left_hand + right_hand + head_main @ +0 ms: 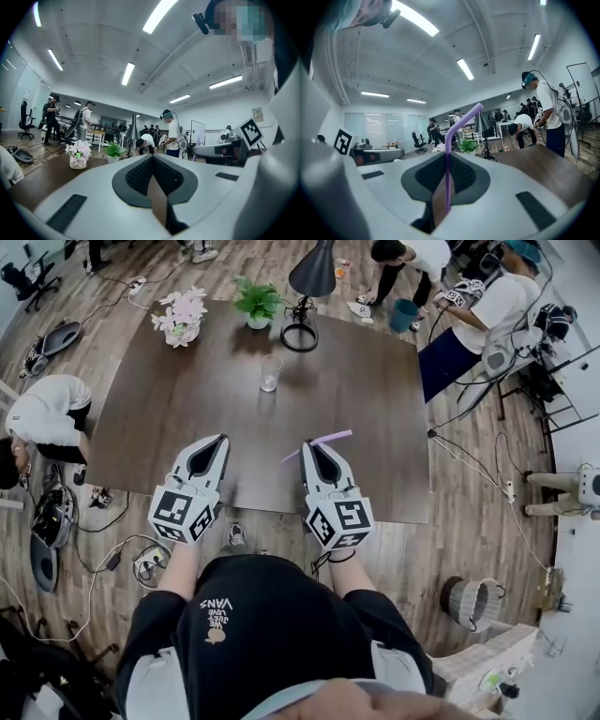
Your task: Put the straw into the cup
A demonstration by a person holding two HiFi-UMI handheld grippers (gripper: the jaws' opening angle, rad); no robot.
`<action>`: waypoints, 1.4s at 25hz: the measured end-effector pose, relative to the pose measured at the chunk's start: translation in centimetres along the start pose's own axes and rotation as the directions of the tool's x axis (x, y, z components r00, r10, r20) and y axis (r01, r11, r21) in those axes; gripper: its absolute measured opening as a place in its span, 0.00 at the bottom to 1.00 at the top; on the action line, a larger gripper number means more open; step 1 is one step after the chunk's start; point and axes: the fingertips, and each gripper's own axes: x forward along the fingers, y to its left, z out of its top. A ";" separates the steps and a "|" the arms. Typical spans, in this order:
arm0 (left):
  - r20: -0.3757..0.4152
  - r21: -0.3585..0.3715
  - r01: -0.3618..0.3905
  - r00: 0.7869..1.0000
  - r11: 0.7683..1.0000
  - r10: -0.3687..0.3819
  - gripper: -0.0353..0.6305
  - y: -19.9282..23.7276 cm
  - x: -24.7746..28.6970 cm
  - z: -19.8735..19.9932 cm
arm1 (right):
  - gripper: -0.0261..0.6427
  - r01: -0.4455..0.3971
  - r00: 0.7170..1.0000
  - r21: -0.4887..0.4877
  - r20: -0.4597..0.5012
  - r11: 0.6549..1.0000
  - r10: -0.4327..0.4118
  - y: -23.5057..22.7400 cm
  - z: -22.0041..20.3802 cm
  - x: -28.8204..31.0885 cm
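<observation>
We pinch the thin, bent purple straw [330,438] in our right tongs [315,444]. Our left tongs [221,439] are squeezed together on nothing. The clear round cup [271,372] stands farther off on the smooth brown table [169,427].

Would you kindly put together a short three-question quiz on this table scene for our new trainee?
1. Short answer: which gripper holds the purple bendy plastic straw?
2. True or false: the clear glass cup on the dark brown wooden table already has the straw in it.
3. Multiple choice: the left gripper is
A. shut, with nothing between its jaws
B. shut on the cup
C. wide open around a flower vase

Key
1. The right gripper; its jaws are shut on the straw.
2. False; the cup stands empty, farther along the table than both grippers.
3. A
</observation>
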 end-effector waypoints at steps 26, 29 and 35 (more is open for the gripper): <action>-0.014 0.000 0.103 0.995 0.995 -0.103 0.07 6.6 6.4 1.0 | 0.09 0.090 0.996 -0.005 0.015 0.996 -0.090 -1.7 1.2 7.9; -0.010 -0.001 0.086 0.996 0.996 -0.086 0.07 7.3 7.7 1.1 | 0.09 0.075 0.997 -0.007 0.010 0.997 -0.075 -2.7 1.5 9.4; -0.012 -0.004 0.066 0.998 0.998 -0.066 0.07 8.6 10.6 1.4 | 0.09 0.056 0.998 -0.009 0.013 0.998 -0.056 -4.7 2.4 12.2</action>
